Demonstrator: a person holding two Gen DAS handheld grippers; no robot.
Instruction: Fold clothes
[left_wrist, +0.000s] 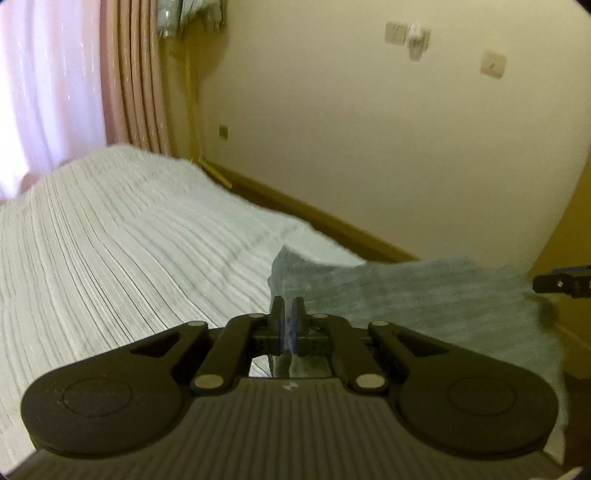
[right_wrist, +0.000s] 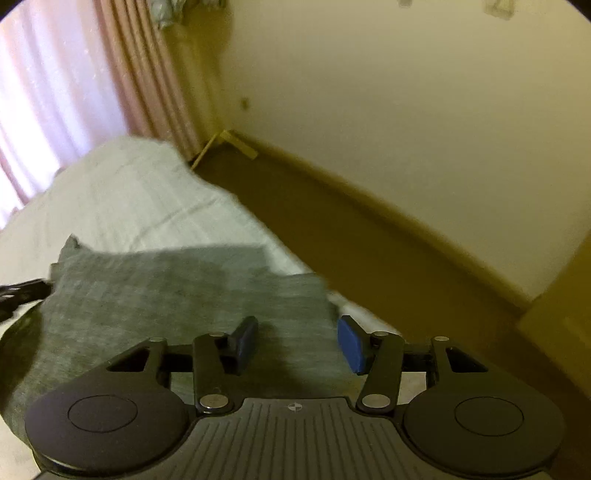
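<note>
A grey knit garment (left_wrist: 424, 295) lies on the white ribbed bedspread (left_wrist: 129, 240) near the bed's right edge. My left gripper (left_wrist: 288, 310) is shut on the garment's left edge; cloth shows between its pads. In the right wrist view the same grey garment (right_wrist: 177, 295) spreads out below my right gripper (right_wrist: 297, 341), which is open with its blue pads wide apart just above the garment's right edge. The right gripper's tip (left_wrist: 561, 282) shows at the far right of the left wrist view; the left gripper's tip (right_wrist: 22, 291) shows at the left of the right wrist view.
The bed (right_wrist: 122, 192) ends at a brown floor strip (right_wrist: 332, 240) along a cream wall (left_wrist: 369, 147). Pink curtains (left_wrist: 55, 92) hang behind the bed. Wall sockets (left_wrist: 493, 64) sit high on the wall.
</note>
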